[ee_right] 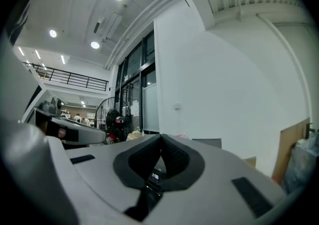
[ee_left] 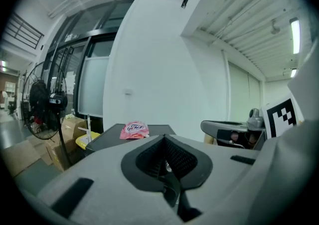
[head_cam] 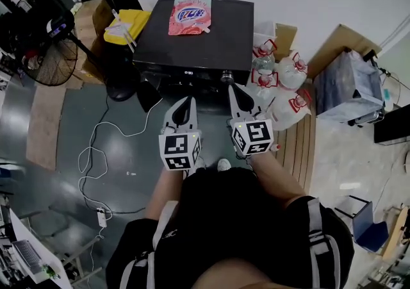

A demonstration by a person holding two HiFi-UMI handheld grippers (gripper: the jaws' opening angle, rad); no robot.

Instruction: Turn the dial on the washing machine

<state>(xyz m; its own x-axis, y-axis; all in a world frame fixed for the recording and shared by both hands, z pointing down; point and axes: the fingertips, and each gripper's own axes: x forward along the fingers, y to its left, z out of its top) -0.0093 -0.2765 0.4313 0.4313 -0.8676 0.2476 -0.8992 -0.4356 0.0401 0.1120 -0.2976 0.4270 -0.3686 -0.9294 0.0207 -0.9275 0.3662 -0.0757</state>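
Note:
A black washing machine (head_cam: 198,41) stands against the wall ahead, with a pink packet (head_cam: 189,17) on its lid. Its silver dial (head_cam: 226,77) sits at the right of the front panel. My right gripper (head_cam: 234,91) is shut and empty, its tips just below and right of the dial, a little apart from it. The left gripper (head_cam: 188,101) is also shut and empty, held beside it in front of the panel. In the left gripper view the closed jaws (ee_left: 164,138) point over the lid and the packet (ee_left: 133,130). The right gripper view shows shut jaws (ee_right: 160,137) and the lit display (ee_right: 155,175) below them.
White bags with red print (head_cam: 282,86) are piled right of the machine on a wooden pallet (head_cam: 301,147). A covered box (head_cam: 349,86) stands further right. A floor fan (head_cam: 48,50), a yellow item (head_cam: 128,25) and cardboard boxes are at the left. Cables (head_cam: 102,153) trail over the floor.

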